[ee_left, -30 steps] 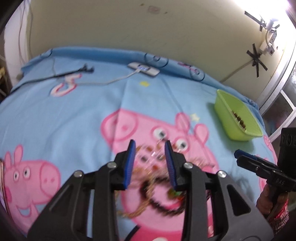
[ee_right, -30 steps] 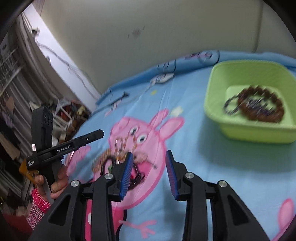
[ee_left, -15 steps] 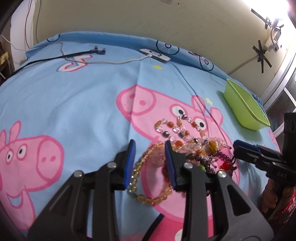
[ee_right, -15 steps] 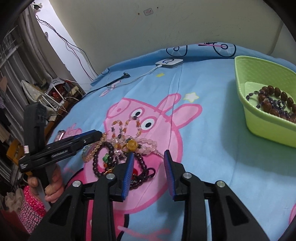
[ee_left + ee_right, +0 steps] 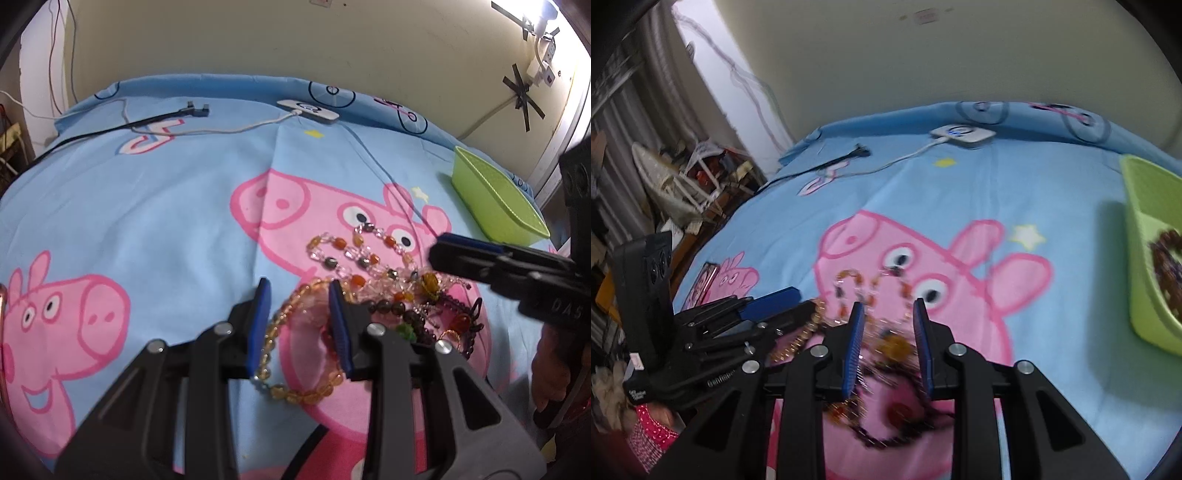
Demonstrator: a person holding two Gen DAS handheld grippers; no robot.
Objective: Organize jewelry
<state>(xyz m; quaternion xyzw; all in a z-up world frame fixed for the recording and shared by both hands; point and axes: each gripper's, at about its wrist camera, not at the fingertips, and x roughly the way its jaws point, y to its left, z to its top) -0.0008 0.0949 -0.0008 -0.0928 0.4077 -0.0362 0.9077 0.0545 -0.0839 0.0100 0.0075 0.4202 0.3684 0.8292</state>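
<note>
Amber bead loop (image 5: 291,354), lower centre, looks light, slippery and tangled; left gripper (image 5: 299,325) spread astride it; right gripper (image 5: 888,343) closing over the pile.

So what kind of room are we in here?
Most likely a bedroom at home: a cartoon pig bedsheet covers a bed against a plain wall, with a charging cable lying on it and household clutter beside it.
</note>
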